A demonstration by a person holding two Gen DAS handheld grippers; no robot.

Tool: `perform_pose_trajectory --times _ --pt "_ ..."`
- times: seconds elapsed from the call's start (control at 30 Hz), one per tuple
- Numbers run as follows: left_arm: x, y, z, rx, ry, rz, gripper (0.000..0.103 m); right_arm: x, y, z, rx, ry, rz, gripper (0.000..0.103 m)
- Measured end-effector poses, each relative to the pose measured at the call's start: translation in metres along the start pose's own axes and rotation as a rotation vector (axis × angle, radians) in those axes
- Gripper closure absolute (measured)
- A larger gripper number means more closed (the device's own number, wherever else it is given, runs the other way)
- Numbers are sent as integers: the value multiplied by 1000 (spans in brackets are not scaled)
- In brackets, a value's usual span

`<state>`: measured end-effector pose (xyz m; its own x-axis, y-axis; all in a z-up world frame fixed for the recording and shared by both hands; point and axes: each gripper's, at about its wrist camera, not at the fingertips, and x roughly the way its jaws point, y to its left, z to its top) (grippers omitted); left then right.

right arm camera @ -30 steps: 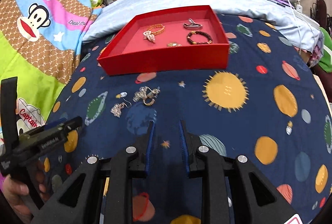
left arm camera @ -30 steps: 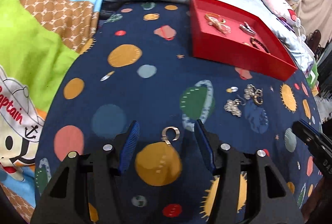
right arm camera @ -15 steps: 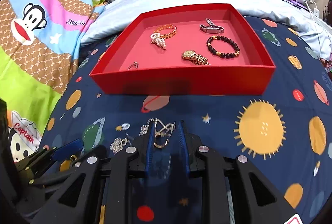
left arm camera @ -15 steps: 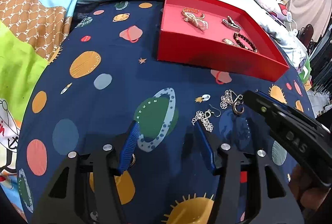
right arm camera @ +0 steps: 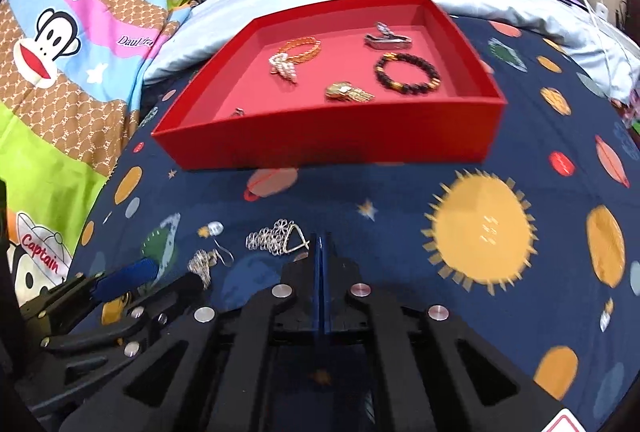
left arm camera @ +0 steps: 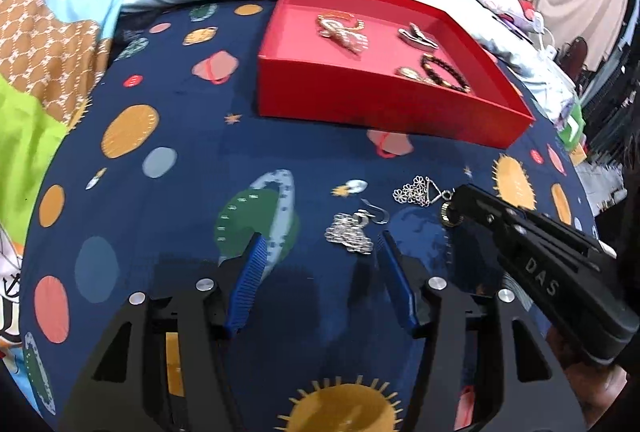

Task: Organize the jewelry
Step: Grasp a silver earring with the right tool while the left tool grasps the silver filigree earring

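right gripper point(right arm camera: 322, 244) pads pressed flat together, tips at the edge of a silver flower-cluster earring point(right arm camera: 276, 236) on the navy planet-print sheet point(right arm camera: 400, 232). from the left wrist view, a small gold ring point(left arm camera: 449, 216) sits at the right gripper's tip; cannot tell whether it is truly pinched.

left gripper point(left arm camera: 320, 252) jaws roughly half open, nothing between the pads; a second silver earring point(left arm camera: 352, 232) lies just ahead of its right finger point(left arm camera: 394, 272), apart from it.

red tray point(right arm camera: 328, 143) further back on the sheet. inside: gold bangle with pearl leaf point(right arm camera: 294, 55), silver clip point(right arm camera: 387, 39), dark bead bracelet point(right arm camera: 406, 73), gold watch point(right arm camera: 348, 91), small ring point(right arm camera: 239, 111) by the near wall.
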<state>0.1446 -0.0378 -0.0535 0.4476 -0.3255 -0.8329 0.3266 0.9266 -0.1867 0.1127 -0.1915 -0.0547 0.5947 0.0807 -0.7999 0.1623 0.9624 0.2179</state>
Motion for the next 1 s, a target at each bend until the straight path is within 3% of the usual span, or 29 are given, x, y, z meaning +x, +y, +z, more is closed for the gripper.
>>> perform_pose_trajectory --times 0.27,0.37,0.43,0.57,0.8,0.83,0.87,1.0 --pt "10 -19 4 50 -16 6 49 -25 -23 -22 56 -1 -10 103" --pt "11 -23 5 58 -25 1 58 -30 -24 -25 56 -5 -10 103" --pt "11 -24 5 63 -26 -2 71 -31 -24 -25 57 -6 -5 103" --pt "11 -22 4 65 -28 -12 85 -33 -22 -25 57 -9 6 103" --pt "9 -22 1 66 -28 -26 86 -37 -22 -25 62 -18 12 103" --pt "8 -22 1 61 -26 -32 87 -39 -22 -24 62 -22 13 103" --pt "7 -21 0 56 -22 -45 99 -41 -22 -24 61 -26 13 103" --pt "3 -20 -1 46 -16 -62 99 -49 -20 -20 57 -47 21 103"
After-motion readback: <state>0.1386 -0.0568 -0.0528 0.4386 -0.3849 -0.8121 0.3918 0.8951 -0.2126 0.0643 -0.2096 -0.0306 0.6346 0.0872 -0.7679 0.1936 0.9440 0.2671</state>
